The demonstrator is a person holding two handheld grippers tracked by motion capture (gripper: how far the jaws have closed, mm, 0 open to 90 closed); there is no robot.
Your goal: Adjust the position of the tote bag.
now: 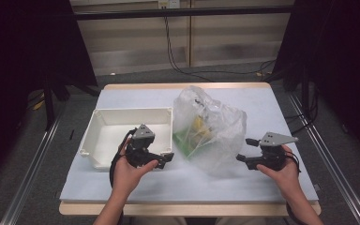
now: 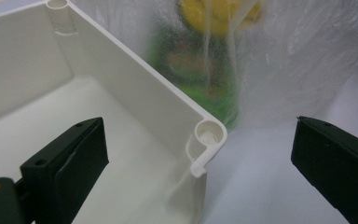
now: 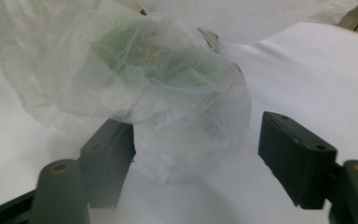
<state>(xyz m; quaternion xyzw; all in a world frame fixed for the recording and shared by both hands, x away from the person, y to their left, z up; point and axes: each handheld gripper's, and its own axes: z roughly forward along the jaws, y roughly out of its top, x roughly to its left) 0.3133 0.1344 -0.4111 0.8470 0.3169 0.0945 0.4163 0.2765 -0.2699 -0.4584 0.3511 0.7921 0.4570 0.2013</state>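
A pale bench [image 1: 122,187] is seen carrying a white box [image 1: 104,117] at the left and a clear plastic bag [image 1: 225,117] of green and yellow items just beside it. The left tool [image 1: 168,157] is held wide open astride the box's near corner, gripping nothing. The right tool [image 1: 244,150] stands open around the bag's edge, one jaw touching the film, nothing clamped.

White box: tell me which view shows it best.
The high view: the whole white box shows there, open-topped, left of the plastic bag. The left gripper view gives a close look at one corner and the inside walls. The right gripper view looks at the bag instead.
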